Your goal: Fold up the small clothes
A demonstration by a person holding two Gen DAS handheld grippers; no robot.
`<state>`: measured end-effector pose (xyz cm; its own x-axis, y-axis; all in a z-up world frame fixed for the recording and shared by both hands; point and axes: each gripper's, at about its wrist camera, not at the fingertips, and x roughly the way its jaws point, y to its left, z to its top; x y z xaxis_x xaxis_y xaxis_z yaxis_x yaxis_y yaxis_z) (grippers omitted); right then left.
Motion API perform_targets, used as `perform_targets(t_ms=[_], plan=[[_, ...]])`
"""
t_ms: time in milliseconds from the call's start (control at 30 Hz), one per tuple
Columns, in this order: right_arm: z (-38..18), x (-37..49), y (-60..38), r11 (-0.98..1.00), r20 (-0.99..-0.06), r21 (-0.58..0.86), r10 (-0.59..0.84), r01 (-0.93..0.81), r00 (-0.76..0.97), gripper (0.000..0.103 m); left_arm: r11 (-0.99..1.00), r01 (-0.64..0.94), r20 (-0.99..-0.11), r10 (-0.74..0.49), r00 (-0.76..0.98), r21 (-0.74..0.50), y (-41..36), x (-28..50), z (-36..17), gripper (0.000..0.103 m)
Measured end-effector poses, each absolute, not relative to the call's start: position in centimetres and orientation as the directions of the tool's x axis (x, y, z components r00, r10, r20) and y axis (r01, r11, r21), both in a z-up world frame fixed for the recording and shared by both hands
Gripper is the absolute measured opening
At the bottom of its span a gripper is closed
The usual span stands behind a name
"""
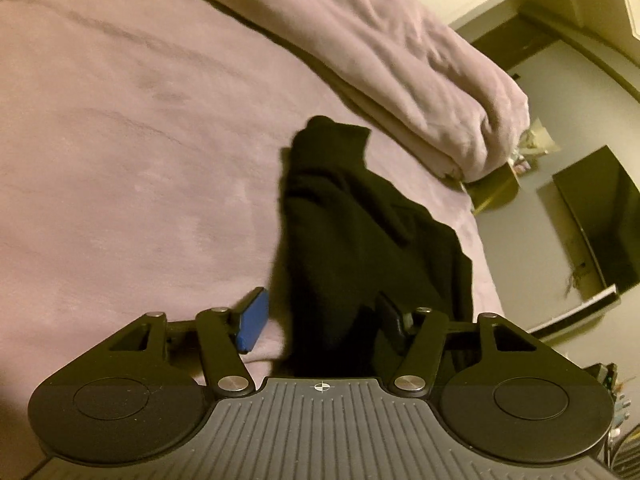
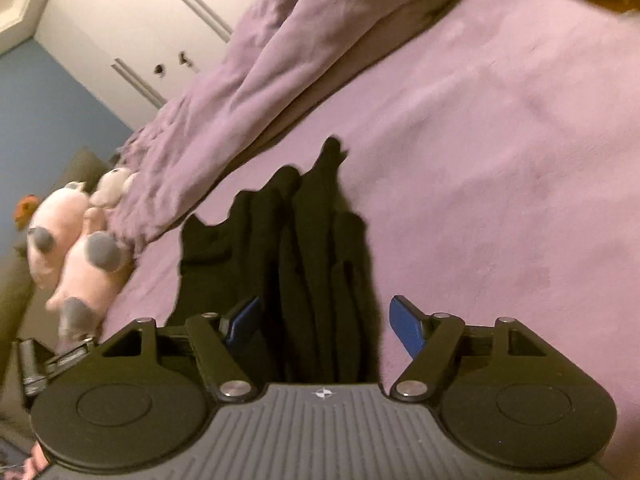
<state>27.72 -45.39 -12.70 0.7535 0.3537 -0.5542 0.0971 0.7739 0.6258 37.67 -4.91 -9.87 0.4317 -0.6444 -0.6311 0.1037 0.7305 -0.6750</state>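
left wrist view: black garment [image 1: 352, 232] bunched in loose ridges on the purple bed cover [image 1: 120, 140], running from about 12 o'clock down to 6 o'clock between the fingers of the left gripper [image 1: 320, 320]; gripper fingers apart, blue pad at 9 o'clock clear of the cloth, the other finger at 3 o'clock dark against the fabric, so contact there cannot be told; rolled purple duvet [image 1: 400, 60] off toward 1 o'clock, well apart from the garment.

right wrist view: same black garment [image 2: 304, 248] heaped in long pleats, from 12 o'clock to 6 o'clock; right gripper [image 2: 324, 328] spread wide, pads either side of the cloth and not pressing it; plush toys [image 2: 72, 240] at 9 o'clock by the bed's edge.

judged progress: early or midway; no flat, squared fold visible; smoothing and at least one clean fold probably left.
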Motion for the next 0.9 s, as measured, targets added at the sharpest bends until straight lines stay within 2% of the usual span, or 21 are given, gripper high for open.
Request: perform_targets(t_ms=[33,100,133,200,267,333,433,500,600,700,767,900], plan=[[-13.0,28.0,-45.4,0.756,-0.537,0.649,0.383,0.078,0.752,0.068,0.730,0.123,-0.632,-0.652,0.419,-0.672,-5.5,37.8,-9.9,0.040],[-13.4,28.7,-44.9,0.735,-0.523,0.676,0.427,0.054,0.737,0.065,0.759,0.139,-0.657,-0.628,0.417,-0.636,-6.4,37.8,-9.9,0.039],[-13.7,29.1,-44.6,0.735,-0.526,0.676,0.434,0.050,0.731,0.061,0.767,0.151,-0.662,-0.621,0.420,-0.624,-6.8,37.8,-10.0,0.035],[-14.1,29.7,-44.0,0.735,-0.524,0.676,0.442,0.040,0.728,0.050,0.764,0.144,-0.659,-0.621,0.424,-0.629,-6.9,37.8,-10.1,0.030],[-14.4,30.3,-43.4,0.728,-0.529,0.684,0.444,0.054,0.723,0.028,0.745,0.144,-0.636,-0.639,0.432,-0.651,-6.4,37.6,-9.7,0.024],[-14.6,30.6,-42.8,0.709,-0.531,0.702,0.461,0.066,0.711,0.024,0.731,0.161,-0.613,-0.653,0.445,-0.663,-5.9,36.9,-8.6,0.024],[-13.7,29.9,-42.1,0.655,-0.487,0.755,0.517,0.042,0.704,0.023,0.705,0.200,-0.579,-0.684,0.444,-0.680,-4.6,35.3,-5.9,0.023],[-13.5,29.1,-41.6,0.582,-0.447,0.812,0.574,0.042,0.687,0.022,0.727,0.220,-0.595,-0.668,0.446,-0.651,-3.0,33.6,-3.9,0.024],[-13.7,26.9,-39.6,0.544,-0.441,0.839,0.646,0.029,0.623,0.022,0.777,0.182,-0.666,-0.615,0.421,-0.603,0.0,30.8,-3.0,0.024],[-14.4,24.3,-36.9,0.554,-0.484,0.831,0.679,0.047,0.552,0.024,0.835,0.133,-0.745,-0.539,0.394,-0.534,2.4,27.6,-4.1,0.030],[-14.3,22.8,-35.1,0.640,-0.555,0.768,0.633,0.039,0.540,0.035,0.851,0.094,-0.756,-0.506,0.415,-0.517,3.8,25.5,-4.9,0.036],[-12.8,19.4,-33.9,0.712,-0.586,0.701,0.544,0.039,0.601,0.053,0.787,0.048,-0.699,-0.572,0.429,-0.615,5.8,22.5,-5.9,0.049]])
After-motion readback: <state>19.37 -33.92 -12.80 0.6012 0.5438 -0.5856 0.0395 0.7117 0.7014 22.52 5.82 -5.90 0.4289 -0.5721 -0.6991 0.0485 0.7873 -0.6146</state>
